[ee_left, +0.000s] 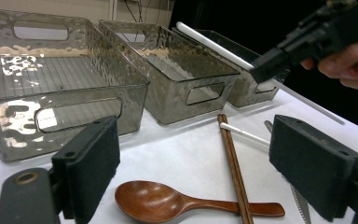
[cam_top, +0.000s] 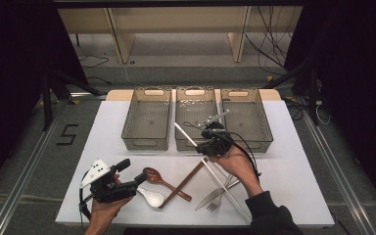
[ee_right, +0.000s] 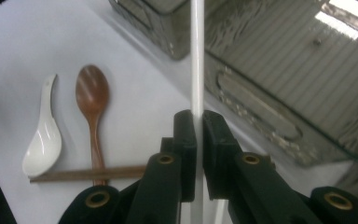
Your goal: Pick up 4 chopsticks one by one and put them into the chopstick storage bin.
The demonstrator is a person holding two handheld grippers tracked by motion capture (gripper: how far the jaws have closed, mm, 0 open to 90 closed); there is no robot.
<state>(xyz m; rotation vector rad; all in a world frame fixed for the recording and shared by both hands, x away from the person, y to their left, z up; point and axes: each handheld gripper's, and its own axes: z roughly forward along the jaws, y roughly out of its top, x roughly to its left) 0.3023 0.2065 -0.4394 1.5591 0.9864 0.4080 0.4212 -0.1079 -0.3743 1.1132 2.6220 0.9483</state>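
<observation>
Beside the held white chopstick (ee_right: 196, 56), three baskets (cam_top: 147, 125), spoons (ee_right: 92, 100).

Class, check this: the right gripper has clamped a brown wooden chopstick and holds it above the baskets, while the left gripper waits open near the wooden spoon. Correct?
Not quite. The right gripper clamps a white chopstick, not a brown one; the right gripper view shows it. The rest stands.

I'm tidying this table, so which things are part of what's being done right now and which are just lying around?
In hand: right gripper, white chopstick, middle bin.
Lying about: wooden spoon, white spoon, brown chopsticks, fork, knife, left bin.
</observation>
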